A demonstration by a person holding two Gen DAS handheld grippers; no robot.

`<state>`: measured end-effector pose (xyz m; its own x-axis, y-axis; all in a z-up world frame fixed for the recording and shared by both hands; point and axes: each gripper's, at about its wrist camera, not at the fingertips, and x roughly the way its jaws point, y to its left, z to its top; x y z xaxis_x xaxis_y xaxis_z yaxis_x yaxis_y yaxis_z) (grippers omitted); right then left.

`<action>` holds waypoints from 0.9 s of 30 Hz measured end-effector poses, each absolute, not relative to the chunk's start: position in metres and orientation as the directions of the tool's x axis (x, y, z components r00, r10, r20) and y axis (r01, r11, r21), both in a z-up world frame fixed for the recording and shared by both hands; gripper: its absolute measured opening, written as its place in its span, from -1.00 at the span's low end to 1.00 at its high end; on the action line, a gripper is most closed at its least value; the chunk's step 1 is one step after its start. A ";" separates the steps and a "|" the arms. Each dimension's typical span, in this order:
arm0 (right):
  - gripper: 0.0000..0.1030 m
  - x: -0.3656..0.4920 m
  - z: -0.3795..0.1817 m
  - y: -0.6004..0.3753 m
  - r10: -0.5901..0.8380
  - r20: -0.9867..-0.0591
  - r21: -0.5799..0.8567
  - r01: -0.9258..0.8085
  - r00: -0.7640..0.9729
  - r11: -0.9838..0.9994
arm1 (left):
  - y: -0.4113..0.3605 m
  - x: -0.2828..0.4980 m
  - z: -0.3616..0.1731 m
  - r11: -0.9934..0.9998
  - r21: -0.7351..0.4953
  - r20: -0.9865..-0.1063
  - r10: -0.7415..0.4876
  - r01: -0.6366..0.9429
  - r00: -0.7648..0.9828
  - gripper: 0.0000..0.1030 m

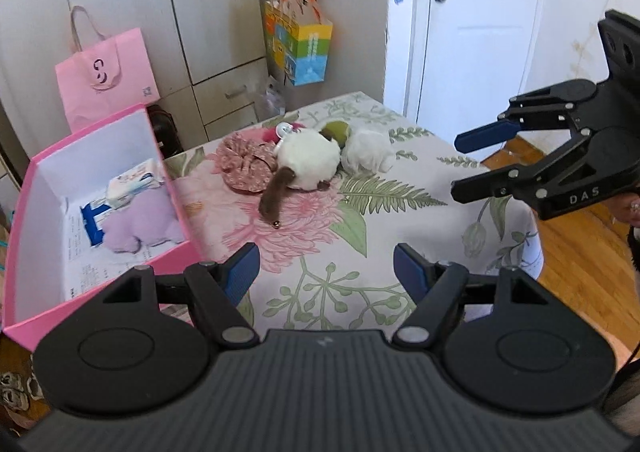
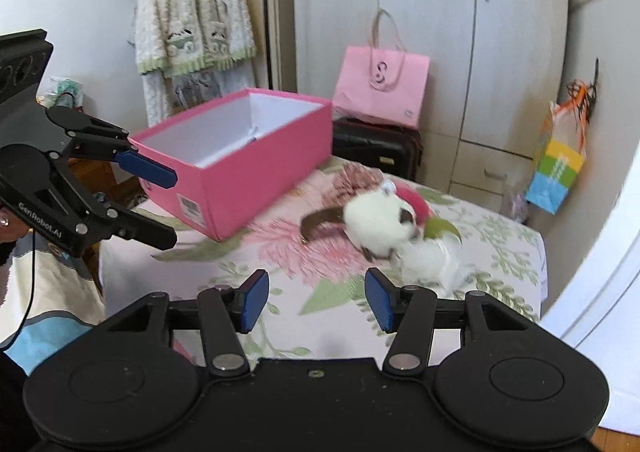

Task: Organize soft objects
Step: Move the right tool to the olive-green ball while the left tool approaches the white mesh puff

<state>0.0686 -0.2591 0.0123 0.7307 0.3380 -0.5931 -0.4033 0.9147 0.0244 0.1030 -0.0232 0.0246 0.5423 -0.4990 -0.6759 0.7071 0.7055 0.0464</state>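
Observation:
A pile of soft toys lies on the flower-print tablecloth (image 1: 320, 272): a white plush with a brown tail (image 1: 308, 165), a white fluffy piece (image 1: 368, 151), a green piece (image 1: 338, 130) and a pink floral scrunchie (image 1: 246, 163). To the left stands an open pink box (image 1: 172, 187), and inside it lie a purple plush (image 1: 140, 226) and a tissue pack (image 1: 136, 181). My left gripper (image 1: 326, 272) hovers open and empty over the cloth, short of the pile. Open and empty too, my right gripper (image 1: 456, 165) hangs right of the pile. In the right wrist view, the white plush (image 2: 376, 221) lies ahead of the right gripper (image 2: 316, 302).
Behind the box, a pink paper bag (image 1: 106, 79) sits on a dark suitcase (image 2: 376, 147). A colourful gift bag (image 1: 298, 47) hangs on the wall. A white door (image 1: 480, 31) and wooden floor (image 1: 580, 236) lie beyond the table's right edge. A cardigan (image 2: 192, 7) hangs far left.

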 end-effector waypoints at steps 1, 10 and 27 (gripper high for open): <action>0.16 0.071 0.008 -0.262 0.335 -0.593 0.027 -0.397 0.732 0.917 | -0.027 0.105 0.022 0.707 0.052 -0.676 -0.495 0.706 0.545 0.42; 0.23 0.094 -0.018 -0.284 0.295 -0.580 0.018 -0.350 0.759 0.937 | -0.058 0.128 0.001 0.713 0.033 -0.682 -0.496 0.701 0.537 0.42; 0.24 0.183 -0.019 -0.365 0.383 -0.542 0.228 -0.308 0.748 0.924 | -0.180 0.187 -0.039 0.663 -0.028 -0.557 -0.632 0.748 0.539 0.40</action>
